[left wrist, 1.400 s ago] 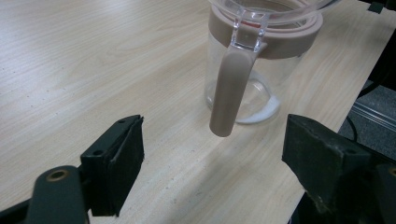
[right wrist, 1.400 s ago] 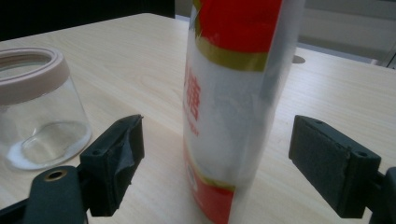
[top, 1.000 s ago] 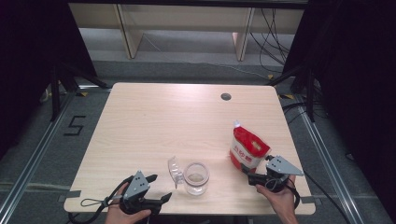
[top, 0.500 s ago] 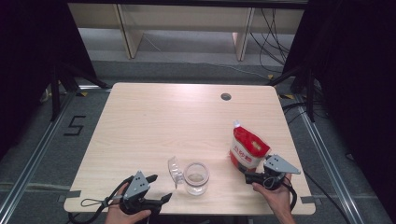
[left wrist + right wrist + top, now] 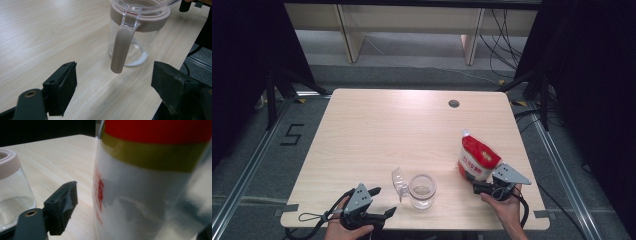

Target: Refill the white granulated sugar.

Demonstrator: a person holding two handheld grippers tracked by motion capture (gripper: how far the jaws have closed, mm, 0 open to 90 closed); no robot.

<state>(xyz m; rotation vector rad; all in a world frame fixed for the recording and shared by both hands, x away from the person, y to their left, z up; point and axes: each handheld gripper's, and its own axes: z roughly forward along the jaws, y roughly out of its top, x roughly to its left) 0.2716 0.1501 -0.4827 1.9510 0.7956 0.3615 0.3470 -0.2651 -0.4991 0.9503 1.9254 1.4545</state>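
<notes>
My left gripper (image 5: 384, 214) waits at the near table (image 5: 377, 125) edge, at seven o'clock from the glass jar (image 5: 422, 191), jaws spread wide and empty, lined up with the jar's brown latch (image 5: 121, 47). At three o'clock from the jar, my right gripper (image 5: 476, 188) has edged in on the red-and-white pouch (image 5: 478, 159) since a second ago. Its jaws stand spread beside the pouch's base, pinching nothing yet, so I judge the grasp is imminent.

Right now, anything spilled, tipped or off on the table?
Nothing stands out. The glass jar stands upright with its lid flipped open, a little white powder in its bottom. The red-and-white bag stands upright beside the right tool. No spill shows on the table.
</notes>
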